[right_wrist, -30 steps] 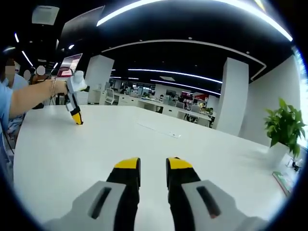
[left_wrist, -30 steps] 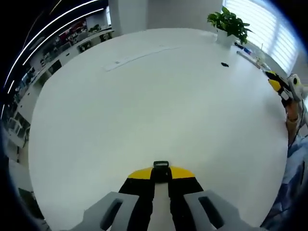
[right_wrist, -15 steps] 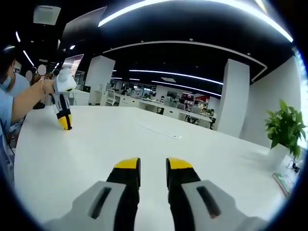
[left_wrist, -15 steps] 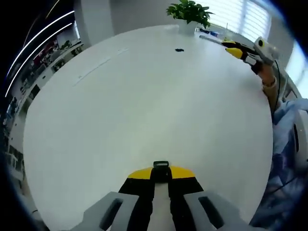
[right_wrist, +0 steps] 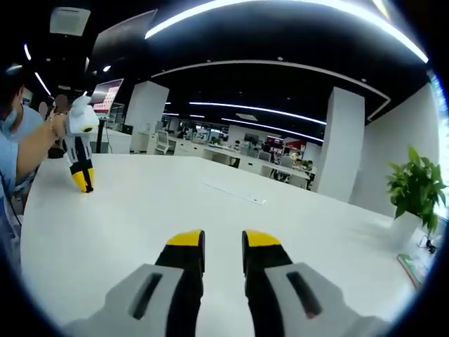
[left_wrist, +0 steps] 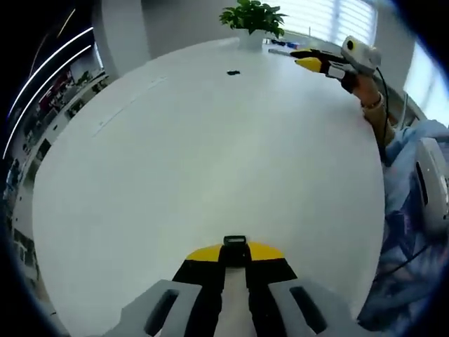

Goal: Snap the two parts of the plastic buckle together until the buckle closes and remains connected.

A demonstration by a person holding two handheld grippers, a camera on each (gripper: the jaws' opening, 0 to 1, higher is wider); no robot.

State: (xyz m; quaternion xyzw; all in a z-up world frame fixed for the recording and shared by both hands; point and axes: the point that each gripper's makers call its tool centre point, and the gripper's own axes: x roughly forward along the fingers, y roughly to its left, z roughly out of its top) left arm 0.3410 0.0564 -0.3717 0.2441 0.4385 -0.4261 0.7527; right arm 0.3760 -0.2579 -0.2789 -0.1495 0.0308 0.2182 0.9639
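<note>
Left gripper (left_wrist: 234, 247): I read its yellow-tipped jaws as clamped on a small black buckle part (left_wrist: 234, 241), which sticks out between the tips, just above the white table (left_wrist: 210, 147). It also shows in the right gripper view (right_wrist: 82, 184), far to the left, tips down on or just over the tabletop, held by a hand (right_wrist: 57, 126) on a bare forearm that runs out of a light blue sleeve (right_wrist: 8, 151).

Right gripper (right_wrist: 223, 242): jaws slightly apart, a narrow gap between the yellow tips, nothing in them. I see it again in the left gripper view (left_wrist: 309, 63), at the far right edge of the table, lying roughly level with its yellow tip pointing inward; whether it touches the surface I cannot tell.

Second buckle part (left_wrist: 233, 71): a small dark item lying alone on the table, far side, near the potted plant (left_wrist: 251, 20) and well apart from both grippers. Too small for me to make out its shape.

Table: white, large, rounded edge, with a thin pale strip (right_wrist: 234, 191) lying flat toward its far side.

Surroundings: white columns (right_wrist: 342, 144), a ceiling with curved light lines (right_wrist: 280, 111), and window blinds (left_wrist: 330, 12) behind the plant.
</note>
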